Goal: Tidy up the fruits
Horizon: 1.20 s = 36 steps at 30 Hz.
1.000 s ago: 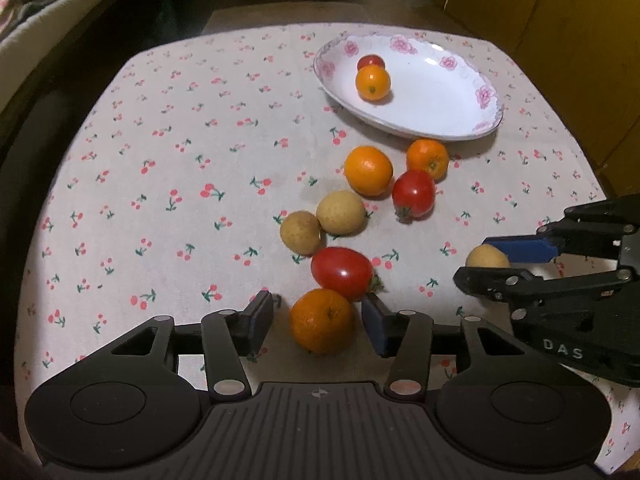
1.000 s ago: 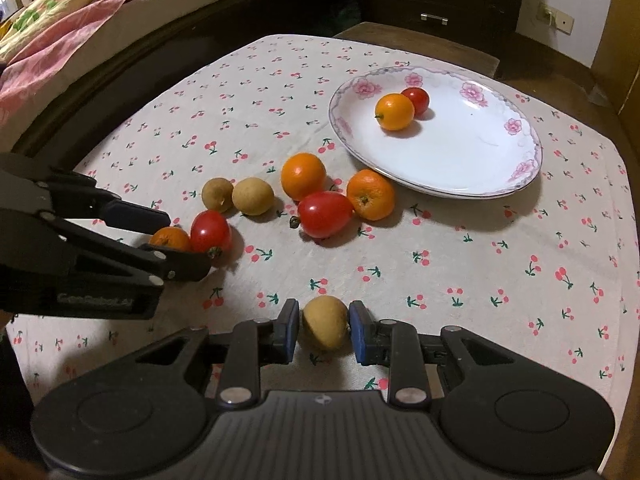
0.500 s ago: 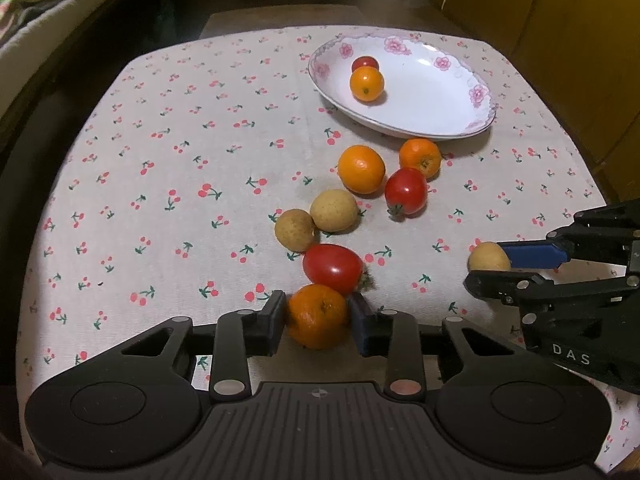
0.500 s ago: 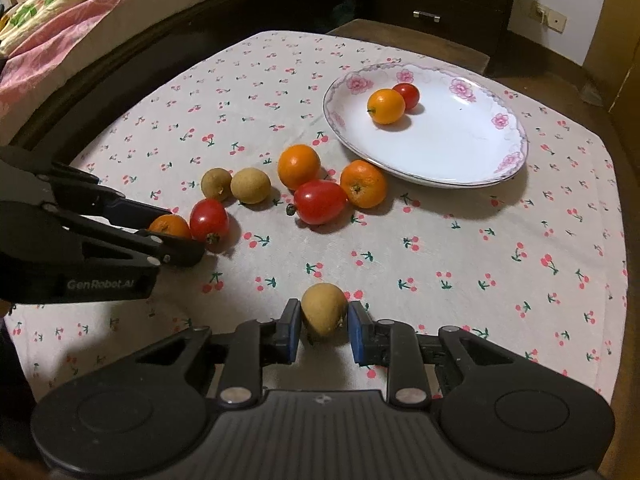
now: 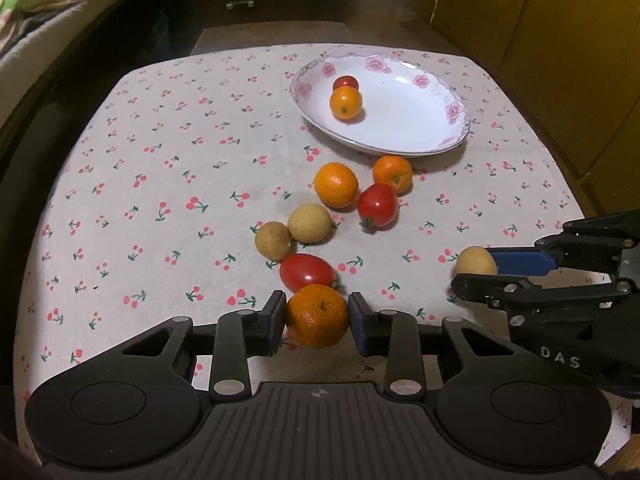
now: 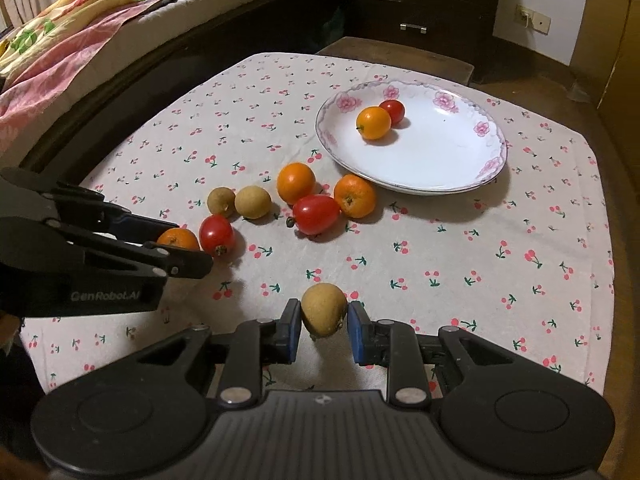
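My left gripper (image 5: 317,316) is shut on an orange mandarin (image 5: 317,315) and holds it just above the cloth; it also shows in the right wrist view (image 6: 178,239). My right gripper (image 6: 323,322) is shut on a tan longan (image 6: 323,314), lifted off the cloth; it also shows in the left wrist view (image 5: 476,262). A white floral plate (image 5: 420,128) holds a small orange (image 5: 345,103) and a cherry tomato (image 5: 345,82). Loose on the cloth lie two oranges (image 5: 335,185), two tomatoes (image 5: 377,205) and two longans (image 5: 309,223).
The table has a cherry-print cloth (image 5: 160,168) with edges near on all sides. A bed (image 6: 80,40) runs along the left, a dark dresser (image 6: 424,4) stands behind, and yellow cabinets (image 5: 560,60) stand to the right.
My left gripper closed on the mandarin and lifted it. My right gripper, shut on the longan throughout, rose with it. Both views pulled back from the table.
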### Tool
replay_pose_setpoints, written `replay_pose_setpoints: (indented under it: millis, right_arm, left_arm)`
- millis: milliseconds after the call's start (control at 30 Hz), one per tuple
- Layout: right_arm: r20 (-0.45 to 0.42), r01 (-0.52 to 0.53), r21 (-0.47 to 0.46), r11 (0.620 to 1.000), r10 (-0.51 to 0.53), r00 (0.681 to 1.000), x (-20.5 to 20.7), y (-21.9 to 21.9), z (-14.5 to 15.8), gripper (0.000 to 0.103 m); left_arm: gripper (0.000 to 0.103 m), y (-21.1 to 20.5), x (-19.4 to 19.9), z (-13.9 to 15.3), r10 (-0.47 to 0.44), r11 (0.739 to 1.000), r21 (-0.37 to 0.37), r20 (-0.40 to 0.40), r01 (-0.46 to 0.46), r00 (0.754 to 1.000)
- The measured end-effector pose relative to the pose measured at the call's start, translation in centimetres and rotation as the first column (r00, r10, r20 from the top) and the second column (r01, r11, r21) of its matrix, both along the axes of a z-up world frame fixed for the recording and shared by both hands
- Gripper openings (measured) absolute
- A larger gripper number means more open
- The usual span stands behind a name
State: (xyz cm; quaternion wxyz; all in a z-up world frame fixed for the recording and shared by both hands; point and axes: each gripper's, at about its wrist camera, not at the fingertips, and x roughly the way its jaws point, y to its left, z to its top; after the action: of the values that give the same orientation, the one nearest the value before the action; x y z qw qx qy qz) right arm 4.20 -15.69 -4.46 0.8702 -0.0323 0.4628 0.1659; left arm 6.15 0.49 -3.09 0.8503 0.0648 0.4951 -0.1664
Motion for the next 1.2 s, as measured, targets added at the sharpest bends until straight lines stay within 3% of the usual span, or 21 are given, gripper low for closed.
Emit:
replay_pose_setpoints:
  millis: [1200]
  right_arm:
    - [0.033, 0.077, 0.056, 0.995, -0.079, 0.996, 1.0, -1.7, 1.5, 0.026]
  left_arm:
    - [0.042, -3.2, 1.8, 1.6, -0.028, 0.999, -0.020, 0.046, 0.029, 0.999]
